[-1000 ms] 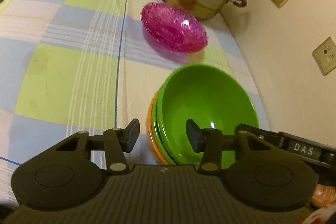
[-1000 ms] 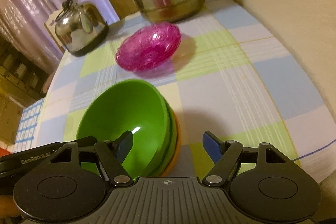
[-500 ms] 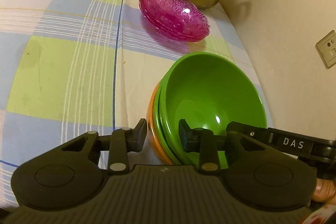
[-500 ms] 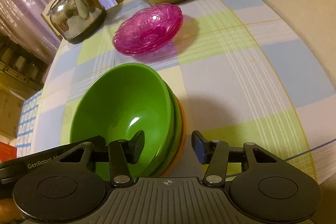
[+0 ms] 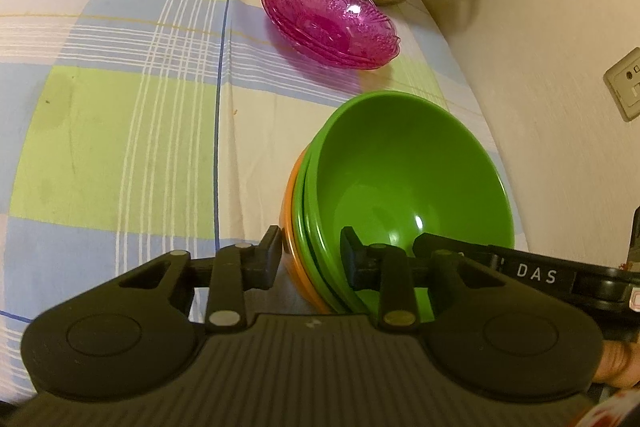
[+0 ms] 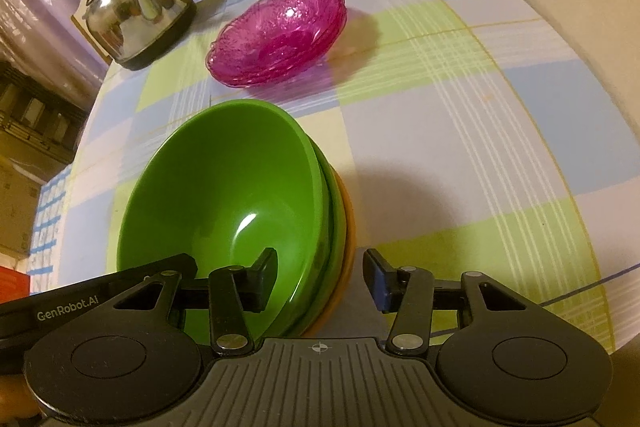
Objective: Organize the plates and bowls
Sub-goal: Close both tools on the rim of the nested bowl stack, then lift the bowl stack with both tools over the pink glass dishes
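Bowls (image 5: 404, 187) nested in one stack, pink plates (image 6: 280, 35) stacked behind; your left tongs (image 5: 310, 255) clamp the stack's rim, right tongs (image 6: 320, 275) straddle it, just closing, contact unclear; shifting remains.

Two texts can be read, both in pale letters on black tool bodies. In the left wrist view, "DAS" stands on the body of the right tool (image 5: 536, 273), which reaches in just to the right of the viewing tool's fingers. In the right wrist view, "GenRobot.AI" stands on the body of the left tool (image 6: 68, 313), which reaches in from the left, beside the viewing tool's left finger. No other text, number or sign is legible.
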A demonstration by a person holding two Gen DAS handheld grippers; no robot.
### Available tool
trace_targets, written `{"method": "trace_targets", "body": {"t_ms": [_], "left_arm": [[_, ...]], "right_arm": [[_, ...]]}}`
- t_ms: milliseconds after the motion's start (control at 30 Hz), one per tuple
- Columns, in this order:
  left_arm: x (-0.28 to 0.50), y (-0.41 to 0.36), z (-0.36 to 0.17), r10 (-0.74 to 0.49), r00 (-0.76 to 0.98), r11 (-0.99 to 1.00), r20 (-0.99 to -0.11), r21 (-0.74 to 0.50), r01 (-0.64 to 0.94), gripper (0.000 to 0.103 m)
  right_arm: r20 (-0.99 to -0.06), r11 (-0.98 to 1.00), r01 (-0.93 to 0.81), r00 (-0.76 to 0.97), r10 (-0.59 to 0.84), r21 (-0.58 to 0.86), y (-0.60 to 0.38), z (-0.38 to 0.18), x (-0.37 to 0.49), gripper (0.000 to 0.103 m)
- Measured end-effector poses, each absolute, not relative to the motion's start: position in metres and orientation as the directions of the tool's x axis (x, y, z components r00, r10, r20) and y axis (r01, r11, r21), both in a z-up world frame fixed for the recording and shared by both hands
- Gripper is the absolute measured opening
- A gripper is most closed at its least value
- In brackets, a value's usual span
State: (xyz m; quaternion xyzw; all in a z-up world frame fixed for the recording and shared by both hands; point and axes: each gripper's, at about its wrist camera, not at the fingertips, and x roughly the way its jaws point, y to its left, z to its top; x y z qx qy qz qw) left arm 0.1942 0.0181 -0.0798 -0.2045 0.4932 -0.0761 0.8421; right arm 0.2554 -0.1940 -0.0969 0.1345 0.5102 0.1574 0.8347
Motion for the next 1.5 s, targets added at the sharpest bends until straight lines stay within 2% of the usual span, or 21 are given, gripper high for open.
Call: {"method": "trace_targets", "body": {"t_ms": [267, 400, 733, 1500], "left_arm": [[0.195, 0.017, -0.079, -0.324, 0.498, 0.91, -0.804, -0.409, -0.069, 0.028], [0.195, 0.015, -0.079, -0.314, 0.499, 0.916, -0.808, -0.395, -0.063, 0.027], [0.192, 0.01, -0.077, -0.296, 0.506, 0.926, -0.81, -0.373, -0.056, 0.027], [0.195, 0.012, -0.06, -0.275, 0.529, 0.936, -0.803, -0.349, -0.042, 0.027]], "right_arm": [[-0.806, 0.899, -0.109, 0.408, 0.429, 0.424, -0.194, -0.103, 0.255, 0.048], [-0.811, 0.907, -0.1, 0.417, 0.411, 0.408, -0.193, -0.105, 0.253, 0.039], [-0.807, 0.907, -0.075, 0.431, 0.404, 0.414, -0.196, -0.105, 0.251, 0.03], [-0.789, 0.895, -0.069, 0.446, 0.422, 0.44, -0.193, -0.097, 0.251, 0.029]]}}
